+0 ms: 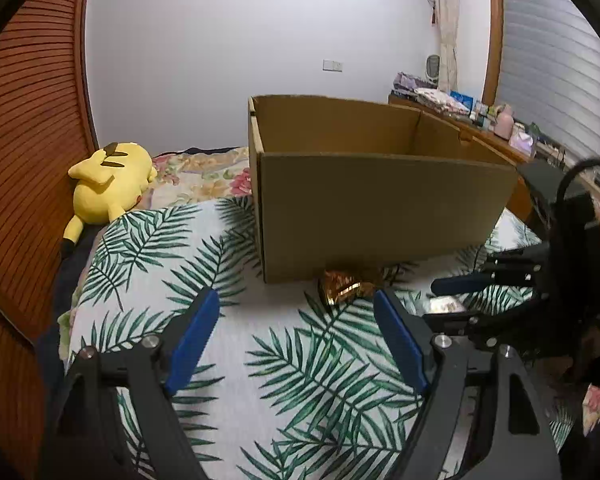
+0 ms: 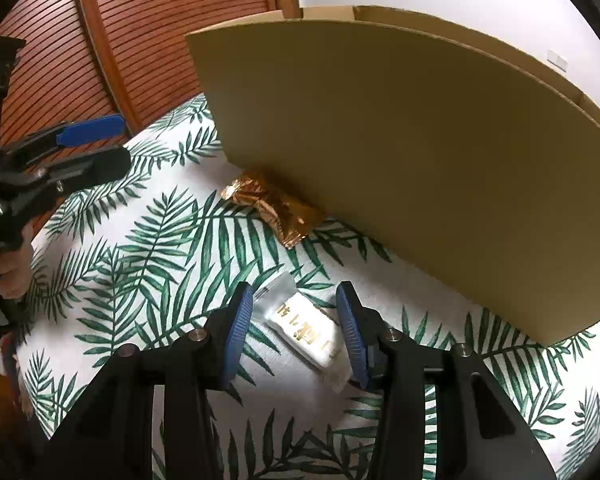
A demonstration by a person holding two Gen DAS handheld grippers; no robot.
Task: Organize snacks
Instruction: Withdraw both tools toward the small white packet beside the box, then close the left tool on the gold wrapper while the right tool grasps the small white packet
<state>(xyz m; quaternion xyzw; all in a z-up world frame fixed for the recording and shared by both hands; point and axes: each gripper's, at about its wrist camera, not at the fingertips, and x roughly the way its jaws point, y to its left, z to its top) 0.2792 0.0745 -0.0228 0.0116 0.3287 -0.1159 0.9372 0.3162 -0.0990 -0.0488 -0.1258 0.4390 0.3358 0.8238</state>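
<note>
An open-topped cardboard box (image 1: 380, 208) (image 2: 420, 168) stands on the leaf-print cloth (image 1: 300, 380). A crumpled gold snack packet (image 1: 346, 288) (image 2: 275, 208) lies against the foot of its near wall. My left gripper (image 1: 296, 296) (image 2: 119, 144) is open and empty, its blue pads spread wide just short of the gold packet. A white packet with gold lettering (image 2: 308, 328) (image 1: 444, 305) lies flat on the cloth. My right gripper (image 2: 293, 290) (image 1: 434, 298) points down over it, open, one pad on each side of the packet, neither visibly pressing on it.
A yellow plush toy (image 1: 103, 184) lies at the left by the slatted wooden door (image 1: 27, 140). A cluttered wooden sideboard (image 1: 480, 116) runs behind the box at the right. A person's hand (image 2: 11, 268) holds the left gripper's handle.
</note>
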